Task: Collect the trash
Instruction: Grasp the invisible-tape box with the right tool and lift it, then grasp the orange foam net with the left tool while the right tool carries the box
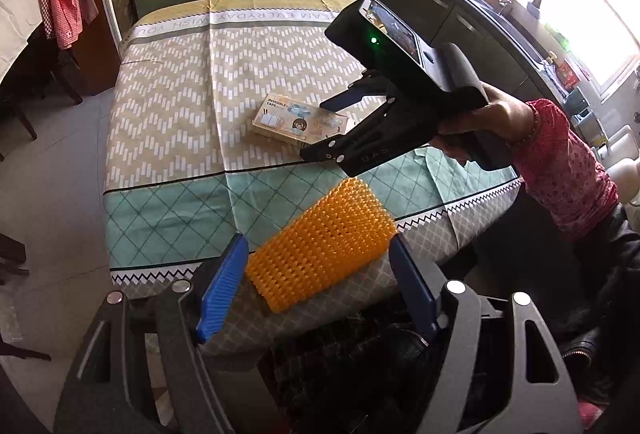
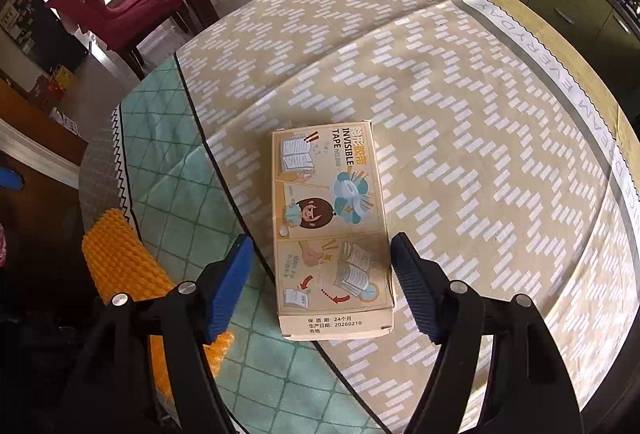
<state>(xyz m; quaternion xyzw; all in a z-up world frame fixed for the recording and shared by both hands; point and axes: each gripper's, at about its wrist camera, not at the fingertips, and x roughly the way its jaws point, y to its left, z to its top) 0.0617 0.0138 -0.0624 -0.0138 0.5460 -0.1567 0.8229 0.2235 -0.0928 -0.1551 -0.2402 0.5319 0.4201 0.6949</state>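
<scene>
Right tongs (image 2: pixel 322 288) hung spread astride the near end of the invisible-tape box (image 2: pixel 330 230) lying mid tabletop (image 2: pixel 480 114); left tongs (image 1: pixel 316 286) gaped above the orange spiky mat (image 1: pixel 320 246) overhanging the near edge. A clumsy closing could nudge the mat off

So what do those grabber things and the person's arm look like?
Each gripper is black plastic with silver rivets and two ribbed blue pads. The right gripper has a green light and a small screen on top. The person wears a pink-red patterned sleeve and a thin bracelet.
</scene>
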